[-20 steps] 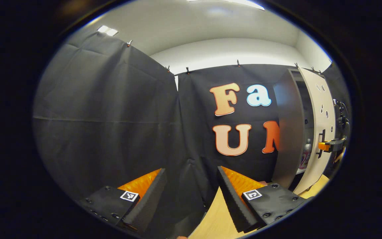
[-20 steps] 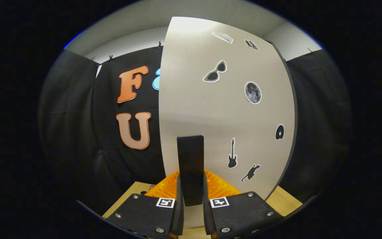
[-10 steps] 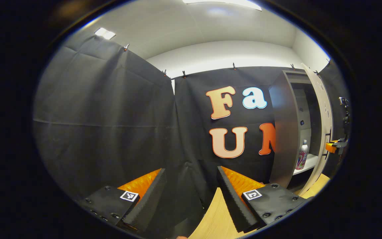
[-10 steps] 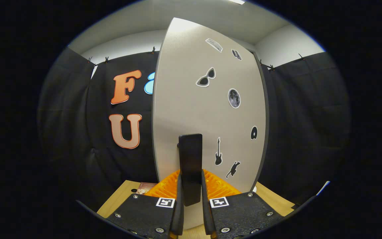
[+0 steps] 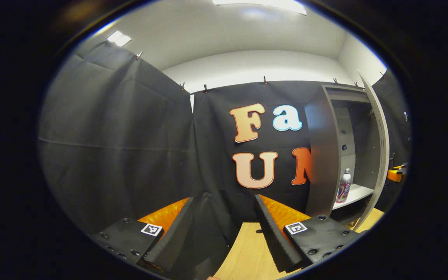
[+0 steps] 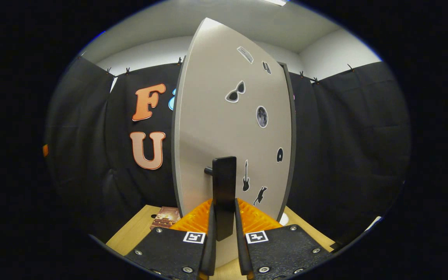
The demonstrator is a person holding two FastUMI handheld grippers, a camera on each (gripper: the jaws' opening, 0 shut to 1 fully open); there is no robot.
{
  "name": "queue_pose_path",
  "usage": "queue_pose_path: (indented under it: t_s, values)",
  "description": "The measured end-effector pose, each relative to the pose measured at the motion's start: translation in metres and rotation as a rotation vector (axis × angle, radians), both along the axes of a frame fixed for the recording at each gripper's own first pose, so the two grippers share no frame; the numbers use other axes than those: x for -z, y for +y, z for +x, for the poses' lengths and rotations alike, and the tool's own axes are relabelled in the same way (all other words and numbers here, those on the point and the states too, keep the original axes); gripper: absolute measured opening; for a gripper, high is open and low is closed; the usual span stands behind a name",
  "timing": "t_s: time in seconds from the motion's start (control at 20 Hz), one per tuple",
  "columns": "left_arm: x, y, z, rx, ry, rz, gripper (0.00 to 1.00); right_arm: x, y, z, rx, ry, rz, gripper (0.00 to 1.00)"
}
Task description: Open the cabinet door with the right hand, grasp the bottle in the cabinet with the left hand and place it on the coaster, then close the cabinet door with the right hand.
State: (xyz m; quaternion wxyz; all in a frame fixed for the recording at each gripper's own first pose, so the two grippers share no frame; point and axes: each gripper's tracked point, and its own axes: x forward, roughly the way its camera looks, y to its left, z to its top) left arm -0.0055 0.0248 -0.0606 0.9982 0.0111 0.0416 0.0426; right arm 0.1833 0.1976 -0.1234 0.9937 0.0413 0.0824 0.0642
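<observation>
Left gripper (image 5: 224,229) agape, right gripper (image 6: 224,233) clamped.

Cabinet (image 5: 321,155) stands at the right of the left gripper view, on the table (image 5: 247,252), its door (image 5: 381,147) swung out to its right. Inside, the bottle (image 5: 343,186) stands upright on the shelf (image 5: 358,192). In the right gripper view, a flat coaster (image 6: 165,217) lies on the table left of the door.

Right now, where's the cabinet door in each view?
Left gripper view: door at far right, seen nearly edge-on, swung open beside the bottle.
Right gripper view: door at centre, stickered face toward the camera, handle in the right tool.
Shared landmark: the wooden table.
</observation>
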Motion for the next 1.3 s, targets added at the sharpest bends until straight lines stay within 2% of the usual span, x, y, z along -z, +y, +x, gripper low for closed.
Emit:
queue_pose_path:
  t_s: [0.55,0.6,1.0,1.3]
  values:
    - [0.025,-0.092,0.032,0.15,0.037,-0.051,0.98,0.002,-0.038,-0.015,0.106,0.006,-0.023,0.23]
    - [0.025,-0.101,0.034,0.163,0.037,-0.054,0.98,0.004,-0.04,-0.012,0.11,0.006,-0.027,0.12]
    - [0.025,-0.175,0.048,0.235,0.039,-0.06,0.97,0.007,-0.07,-0.014,0.233,0.024,0.02,0.03]
    - [0.042,-0.247,0.055,0.287,0.086,-0.08,0.98,0.009,-0.078,-0.016,0.179,0.03,0.033,0.03]
